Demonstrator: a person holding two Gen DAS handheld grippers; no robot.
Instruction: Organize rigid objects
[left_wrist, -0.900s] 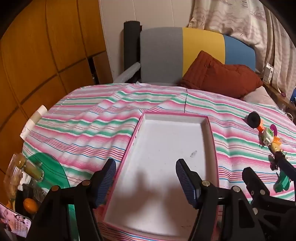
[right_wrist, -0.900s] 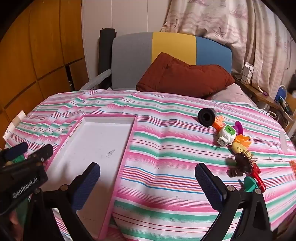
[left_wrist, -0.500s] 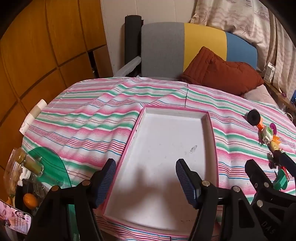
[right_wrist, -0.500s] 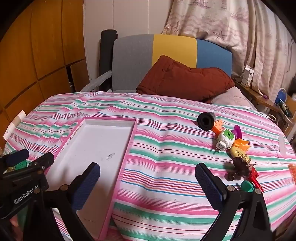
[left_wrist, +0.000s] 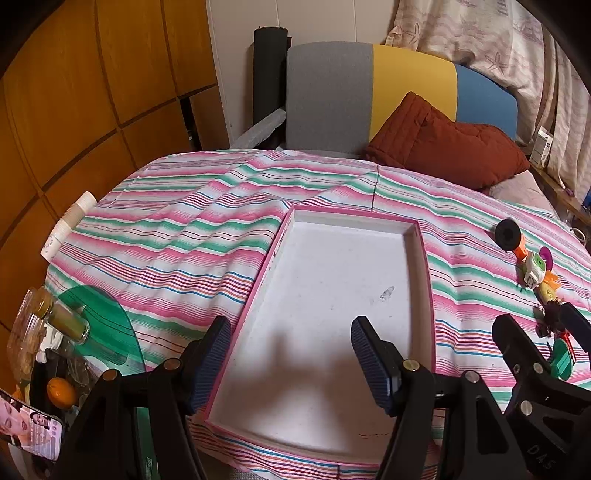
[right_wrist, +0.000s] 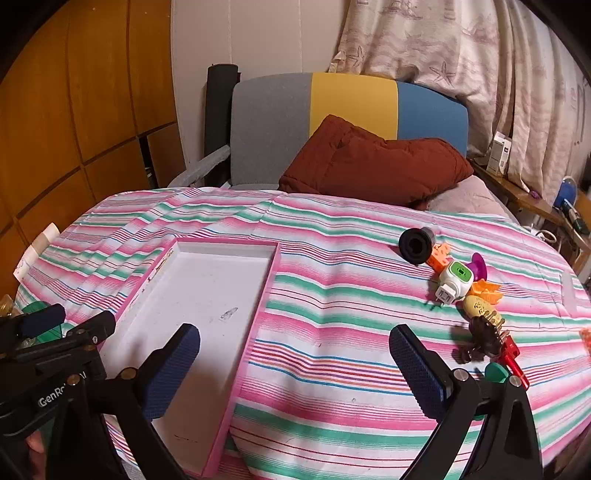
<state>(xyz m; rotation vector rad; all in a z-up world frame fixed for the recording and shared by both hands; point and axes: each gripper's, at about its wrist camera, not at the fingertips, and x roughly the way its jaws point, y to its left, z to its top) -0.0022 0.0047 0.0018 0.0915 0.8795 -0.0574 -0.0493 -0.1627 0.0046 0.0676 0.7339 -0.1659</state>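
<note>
**Empty tray on the left, small hard toys waiting on the right**

The left gripper (left_wrist: 290, 356) is held released above the near end of the white tray (left_wrist: 421, 258), with nothing between its jaws. The tray, rimmed in pink, lies empty on the striped cloth (right_wrist: 332, 332). The right gripper (right_wrist: 295, 369) is likewise spread wide and empty, hovering over bare cloth between the tray and the toys. Further right, a loose row is seen: a black spool (right_wrist: 415, 244), a white plug (right_wrist: 452, 280), a yellow piece (right_wrist: 476, 306) and a red tool (right_wrist: 511, 354), some touching. All are judged light, stiff and smooth plastic; the spool may roll, so its flat ends should be pinched. The plug is best taken across its flat sides.
</note>
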